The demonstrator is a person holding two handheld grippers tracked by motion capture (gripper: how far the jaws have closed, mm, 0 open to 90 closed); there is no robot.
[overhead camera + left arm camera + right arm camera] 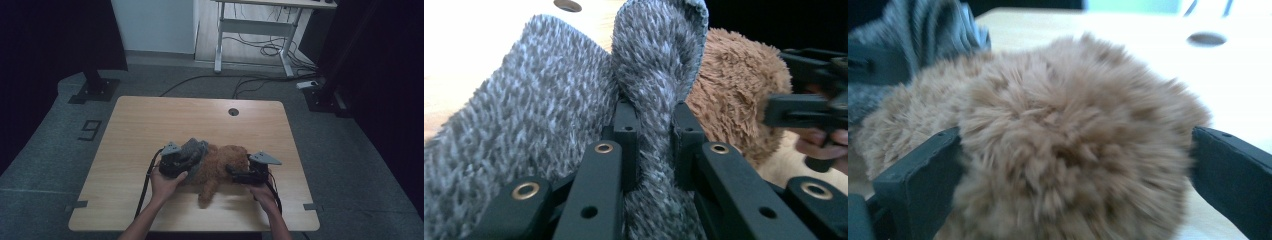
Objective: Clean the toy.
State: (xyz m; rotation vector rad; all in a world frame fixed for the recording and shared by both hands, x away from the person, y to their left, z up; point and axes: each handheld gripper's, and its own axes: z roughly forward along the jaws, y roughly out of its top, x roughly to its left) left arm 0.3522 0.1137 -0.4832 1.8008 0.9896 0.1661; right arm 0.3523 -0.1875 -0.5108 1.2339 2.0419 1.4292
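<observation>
On the wooden table (pixel 150 120), left fingers (pixel 626 130) pinch grey knit fabric (pixel 544 100); right fingers (pixel 918 175) stand wide around the brown plush toy (pixel 1068 140).

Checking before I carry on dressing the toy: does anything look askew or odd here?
The grey knit garment is bunched: the left gripper pinches one fold, the rest heaped at one end of the brown plush toy, which lies flat on the table. The right gripper straddles the toy, open. Nothing looks damaged.

Overhead view; gripper views close (plush (pixel 220 165)).

left claw (pixel 186 161) clamped, right claw (pixel 231 171) spread wide
</observation>
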